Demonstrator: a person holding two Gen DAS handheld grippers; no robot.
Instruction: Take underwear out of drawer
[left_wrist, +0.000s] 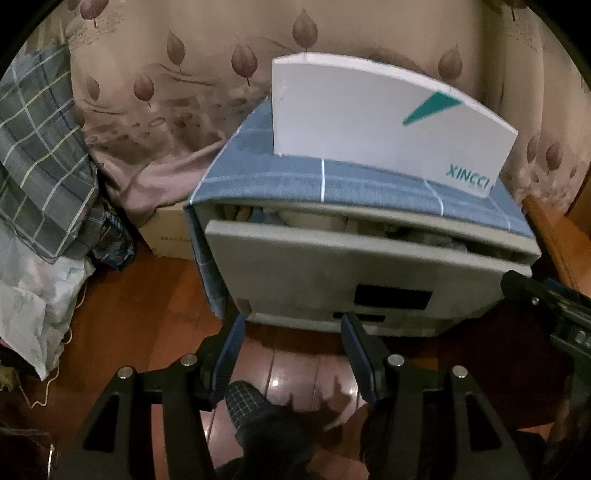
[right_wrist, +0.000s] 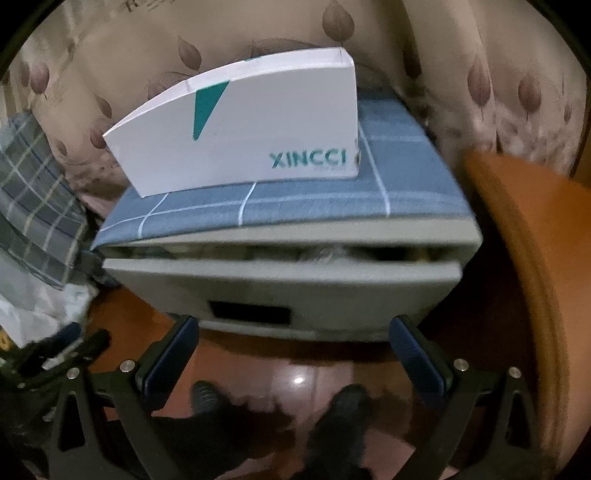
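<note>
Before drawer (left_wrist: 332, 266), slightly ajar; underwear likely the pale cloth (left_wrist: 332, 221) in the gap. Left gripper (left_wrist: 291, 332) and right gripper (right_wrist: 291, 336) both spread, empty, poised low near handle slot (right_wrist: 249, 312) for pulling.

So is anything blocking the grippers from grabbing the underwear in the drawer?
Yes. The drawer is only slightly open, so its grey front and the blue checked top hide most of the clothes. Both open grippers, left and right, hover empty in front.
</note>
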